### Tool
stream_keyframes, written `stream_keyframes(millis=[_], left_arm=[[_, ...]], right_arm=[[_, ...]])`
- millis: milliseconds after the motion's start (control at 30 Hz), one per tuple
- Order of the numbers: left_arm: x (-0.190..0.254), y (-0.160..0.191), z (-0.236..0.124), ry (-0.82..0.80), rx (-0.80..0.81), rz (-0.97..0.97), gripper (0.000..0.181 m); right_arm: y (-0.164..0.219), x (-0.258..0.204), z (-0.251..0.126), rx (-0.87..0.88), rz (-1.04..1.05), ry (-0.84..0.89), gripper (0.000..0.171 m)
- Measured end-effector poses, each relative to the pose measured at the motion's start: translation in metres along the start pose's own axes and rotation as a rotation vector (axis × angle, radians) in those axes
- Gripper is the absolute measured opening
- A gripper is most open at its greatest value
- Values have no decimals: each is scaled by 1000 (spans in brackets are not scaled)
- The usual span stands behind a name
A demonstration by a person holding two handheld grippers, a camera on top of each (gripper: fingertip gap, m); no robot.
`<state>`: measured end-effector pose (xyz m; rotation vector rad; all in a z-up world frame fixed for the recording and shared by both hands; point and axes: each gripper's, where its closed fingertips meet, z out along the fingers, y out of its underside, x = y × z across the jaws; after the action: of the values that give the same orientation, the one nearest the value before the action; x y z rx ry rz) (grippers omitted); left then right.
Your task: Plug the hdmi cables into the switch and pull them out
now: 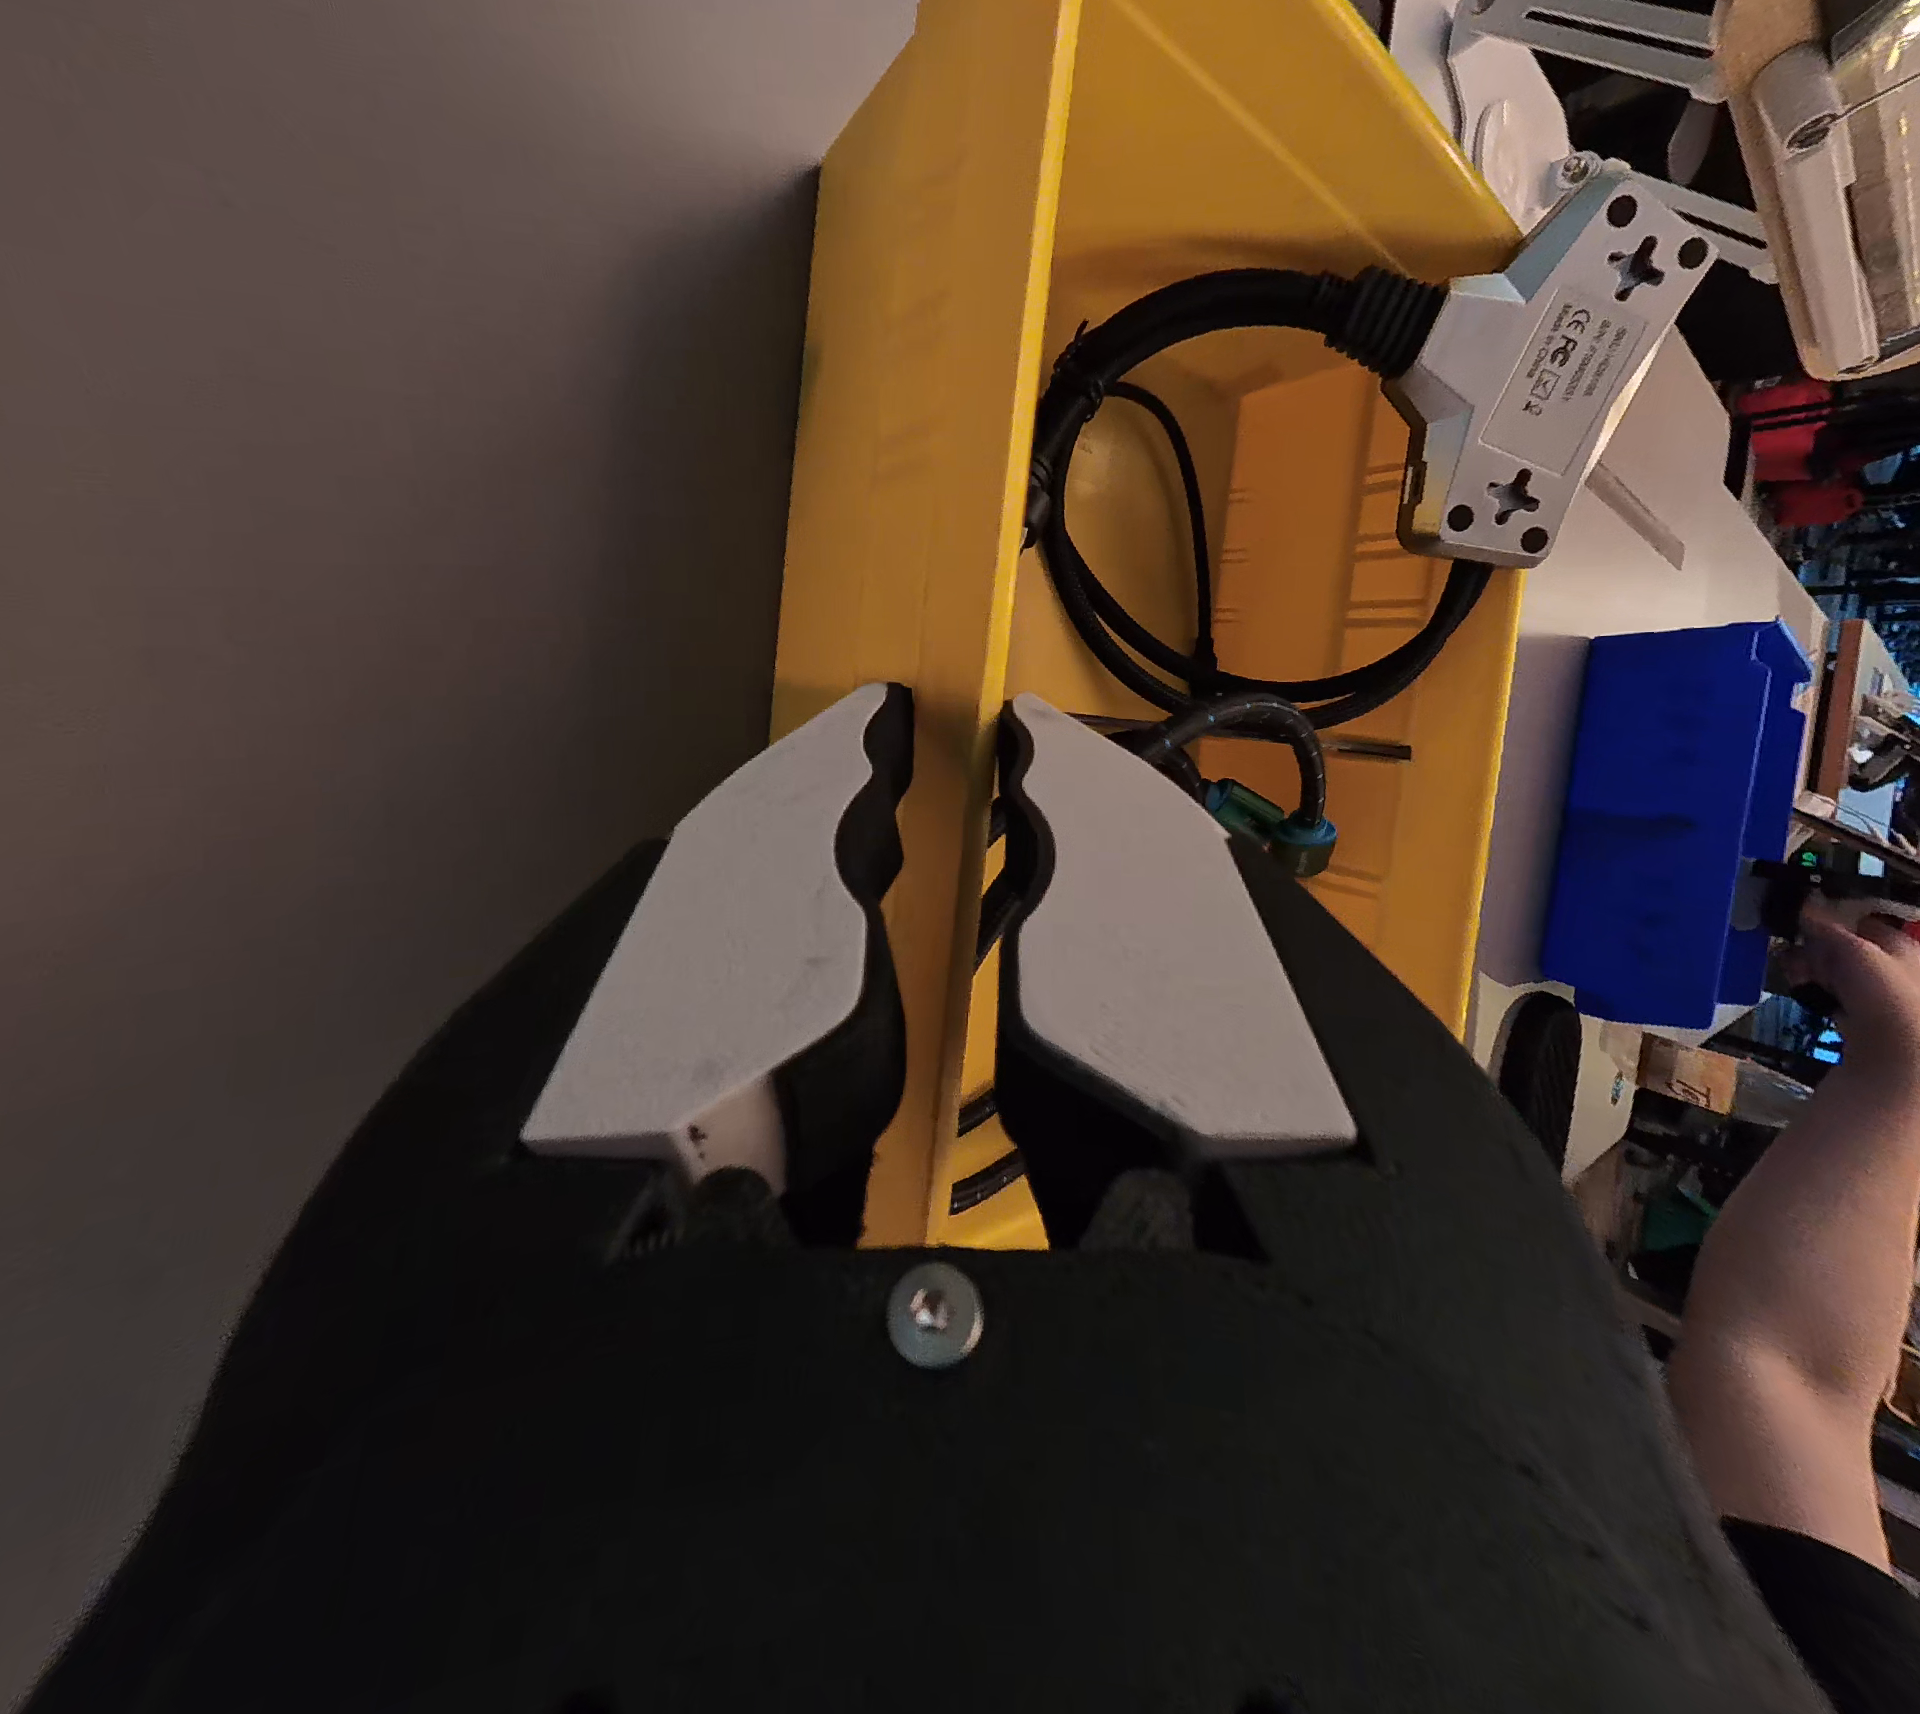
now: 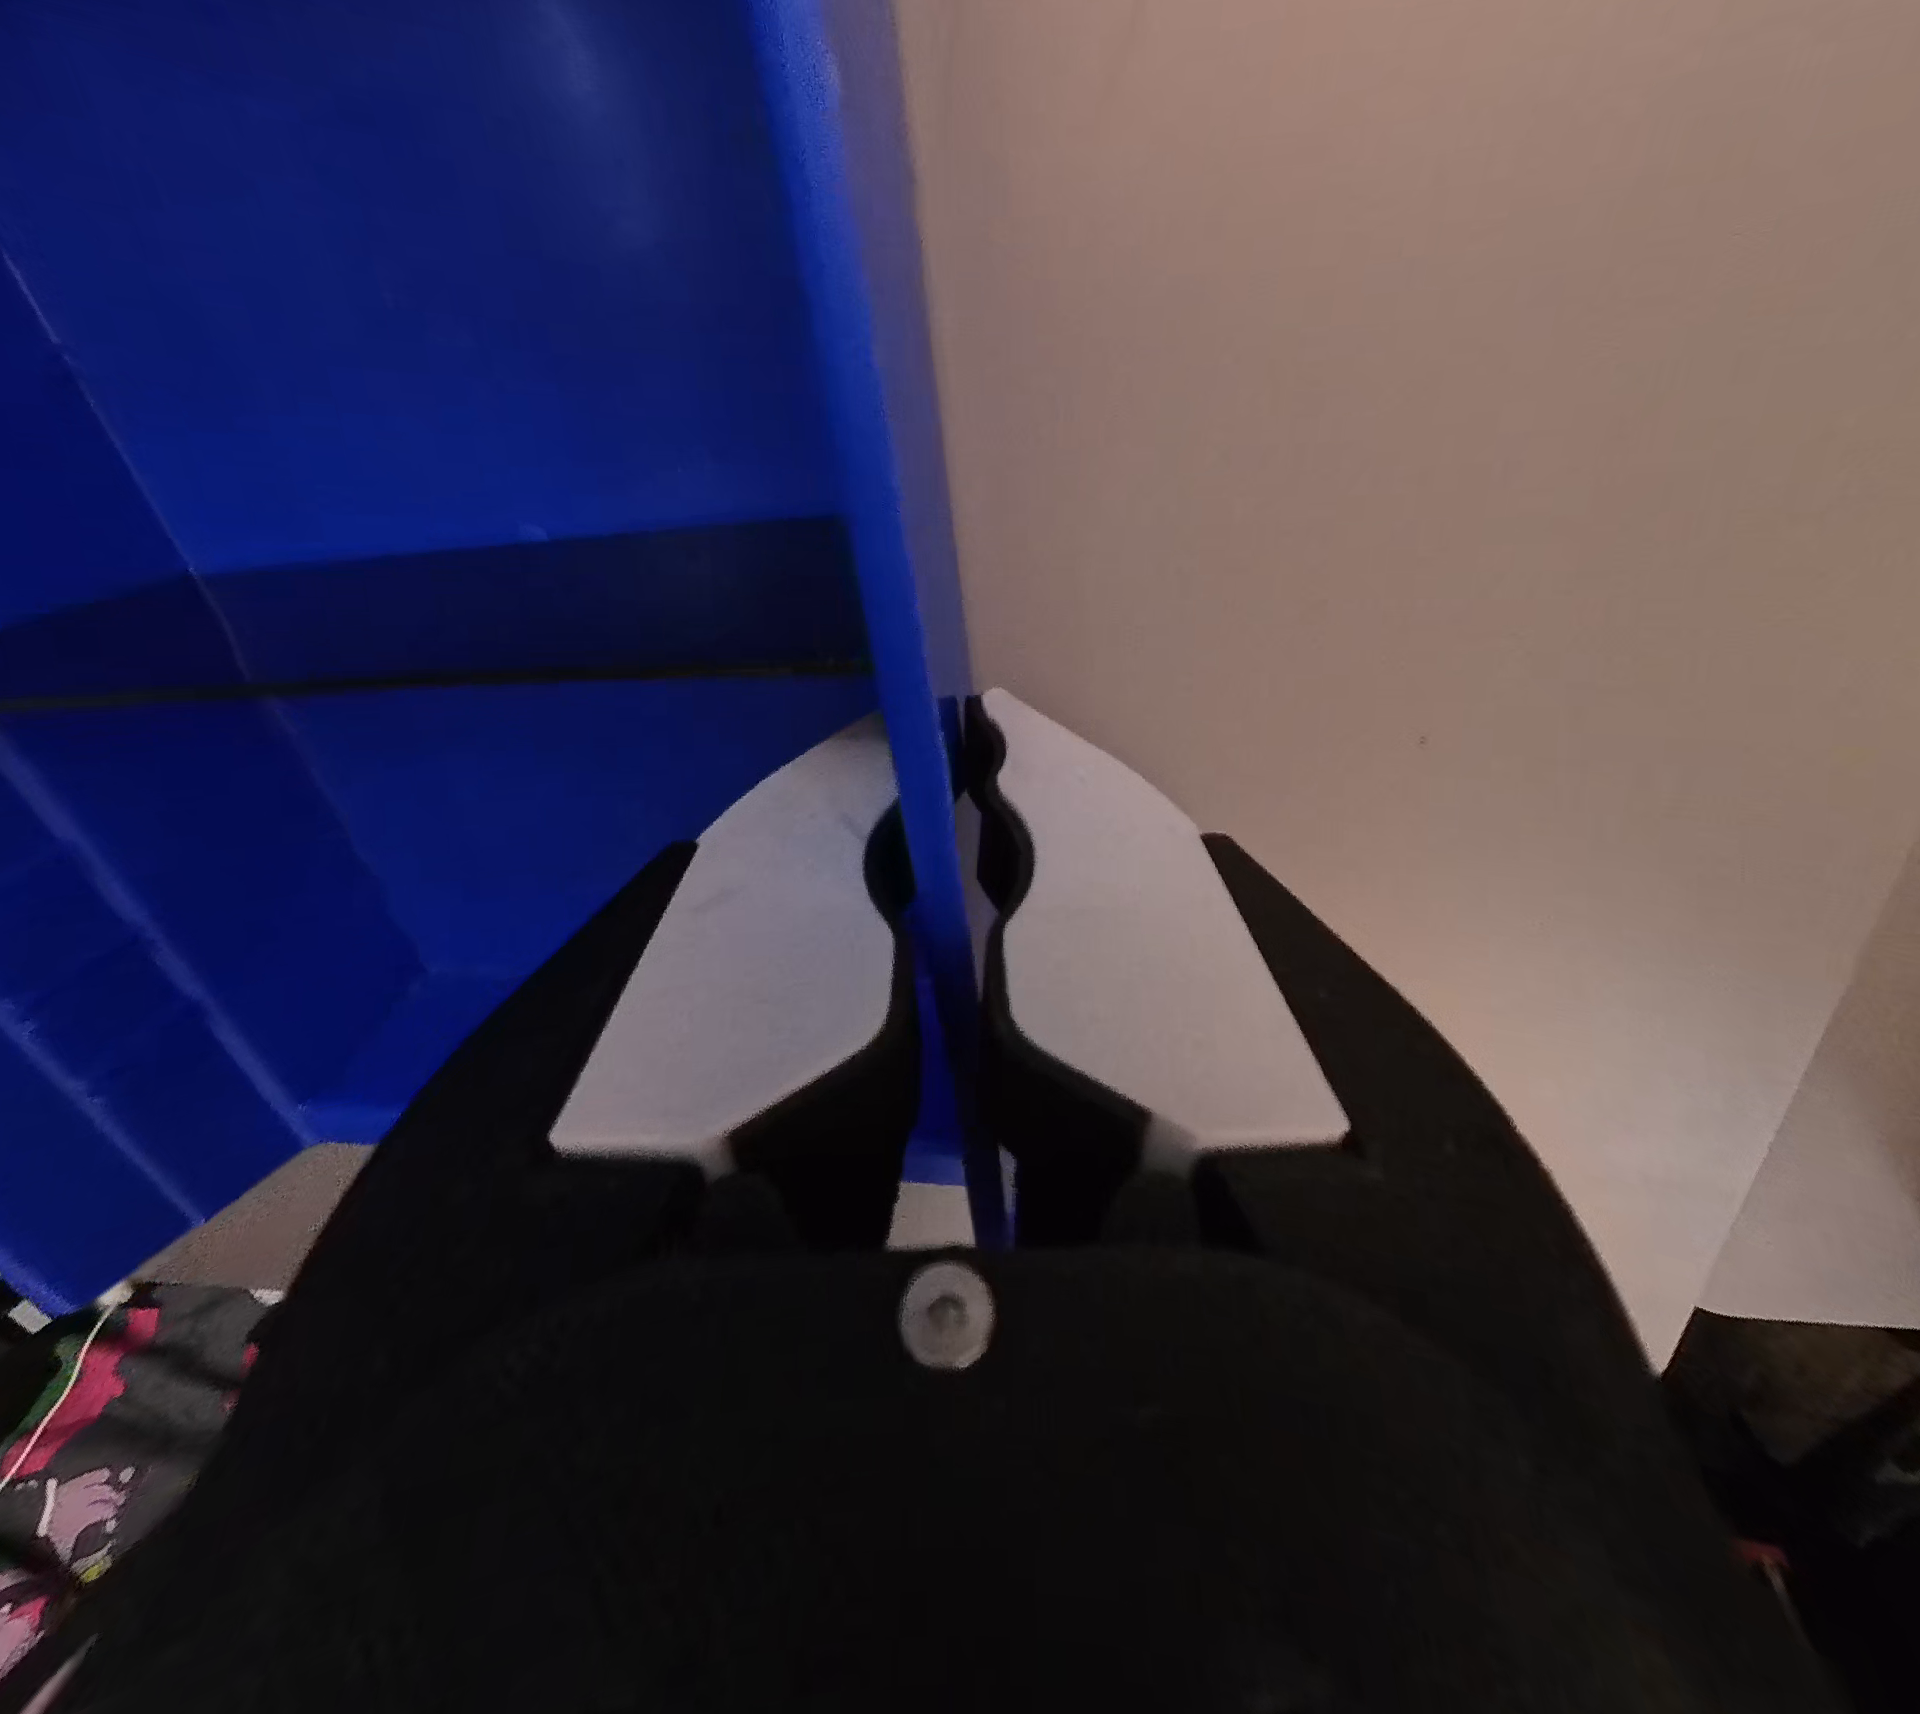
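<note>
A yellow bin (image 1: 1174, 137) lies on the white table. In it are coiled black HDMI cables (image 1: 1122, 521) and a braided cable with a teal plug (image 1: 1294, 833). A silver HDMI switch (image 1: 1538, 386) rests underside up against the bin's far rim, with a black cable joined to one end. My left gripper (image 1: 951, 719) is shut on the yellow bin's side wall, one finger on each side. My right gripper (image 2: 935, 719) is shut on the side wall of a blue bin (image 2: 831, 314). The blue bin's inside looks empty.
The blue bin also shows in the left wrist view (image 1: 1662, 833), to the right of the yellow bin. A person's forearm (image 1: 1818, 1197) reaches in beside it. A white lamp arm (image 1: 1558, 23) stands behind the yellow bin. The white table (image 2: 1403, 314) spreads to the right of the blue bin.
</note>
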<state>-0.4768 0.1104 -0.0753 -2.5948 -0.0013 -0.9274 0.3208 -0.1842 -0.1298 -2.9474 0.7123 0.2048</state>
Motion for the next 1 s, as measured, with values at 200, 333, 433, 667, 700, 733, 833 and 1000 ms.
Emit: stream_keyframes(millis=[200,333,433,667,700,733,833,1000], left_arm=[[5,-11,-10,32,64,-3,9],[28,-38,-58,58,304,151,11],[58,-36,-83,78,375,374,17],[121,-26,-80,82,624,945,62],[124,-23,-71,53,646,1021,61],[125,-17,-61,34,619,1089,56],[126,3,-35,46,433,1150,53],[99,13,1,-110,185,1125,50]], right_arm=[[1,0,-2,14,-46,-35,6],[4,2,-8,46,-73,-33,9],[3,7,-27,107,-111,26,19],[-25,-36,-124,615,-247,24,22],[-31,-62,-143,773,-324,-50,27],[-34,-86,-162,933,-407,-115,35],[-23,-148,-207,1329,-618,-219,57],[6,-234,-258,1643,-889,-219,54]])
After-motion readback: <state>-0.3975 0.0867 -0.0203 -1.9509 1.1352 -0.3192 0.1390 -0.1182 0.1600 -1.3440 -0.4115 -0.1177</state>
